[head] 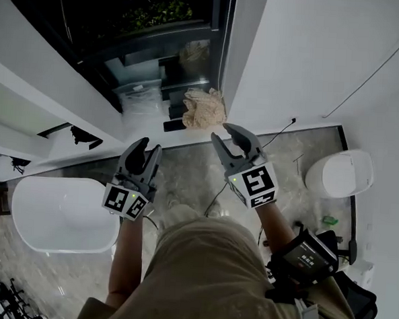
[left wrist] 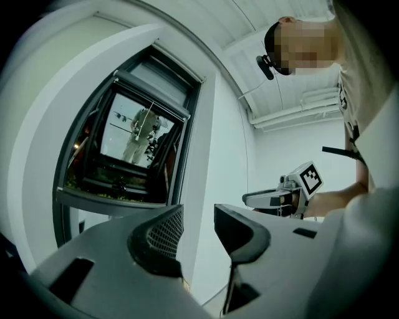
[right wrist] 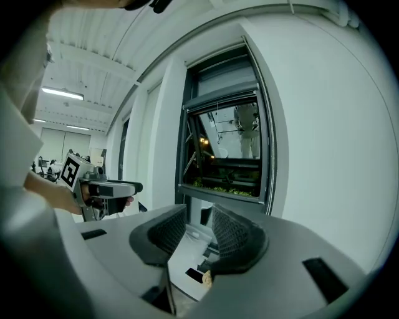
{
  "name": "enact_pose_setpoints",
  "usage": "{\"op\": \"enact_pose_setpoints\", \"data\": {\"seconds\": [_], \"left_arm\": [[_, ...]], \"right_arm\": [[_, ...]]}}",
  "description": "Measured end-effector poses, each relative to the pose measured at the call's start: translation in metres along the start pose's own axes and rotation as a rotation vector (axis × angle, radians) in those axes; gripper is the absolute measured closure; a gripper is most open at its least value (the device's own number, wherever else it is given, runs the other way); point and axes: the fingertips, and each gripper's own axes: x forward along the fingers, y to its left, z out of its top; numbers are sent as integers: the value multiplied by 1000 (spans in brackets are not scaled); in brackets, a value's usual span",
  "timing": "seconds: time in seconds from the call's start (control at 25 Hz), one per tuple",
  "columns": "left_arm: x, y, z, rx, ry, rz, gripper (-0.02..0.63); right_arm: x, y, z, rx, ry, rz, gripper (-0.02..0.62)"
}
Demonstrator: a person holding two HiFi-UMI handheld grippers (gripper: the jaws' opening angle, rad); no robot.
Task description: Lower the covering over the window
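The window [head: 160, 32] is a dark-framed pane set in a white wall, up ahead of both grippers. A grey band [left wrist: 159, 78] runs across its top and shows again, as the same grey band [right wrist: 224, 75], in the right gripper view; the glass below it is uncovered. My left gripper [head: 148, 147] is held up in the air in front of the sill, open with nothing between its jaws. My right gripper [head: 223, 132] is raised beside it, a little closer to the window's right edge, also open and empty. Neither touches the window.
On the white sill [head: 147, 135] lie a crumpled beige cloth [head: 204, 107], a clear plastic bag [head: 142, 98] and a small black object [head: 173, 125]. A white tub [head: 61, 214] stands on the floor to the left, a white rounded fixture [head: 340, 174] to the right, with a thin cable [head: 282, 130] along the wall.
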Motion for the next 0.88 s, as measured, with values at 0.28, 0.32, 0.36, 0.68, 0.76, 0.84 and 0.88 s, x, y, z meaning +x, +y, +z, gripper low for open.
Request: {"op": "enact_pose_setpoints", "data": {"seconds": [0.28, 0.32, 0.36, 0.68, 0.76, 0.84, 0.88], "left_arm": [[-3, -45, -12, -3, 0, 9, 460], [-3, -50, -14, -8, 2, 6, 460], [-3, -55, -16, -16, 2, 3, 460], [14, -91, -18, -214, -61, -75, 460], [19, -98, -16, -280, -84, -104, 452], [25, -102, -14, -336, -99, -130, 442], [27, -103, -12, -357, -102, -142, 434]], "right_arm": [[-35, 2, -18, -11, 31, 36, 483], [-40, 2, -18, -5, 29, 36, 486], [-44, 2, -20, 4, 26, 36, 491], [-67, 3, -33, 136, 10, 80, 494], [-69, 4, -34, 163, 3, 89, 494], [-68, 5, -33, 192, -5, 101, 494], [-67, 5, -32, 210, -11, 109, 496]]}}
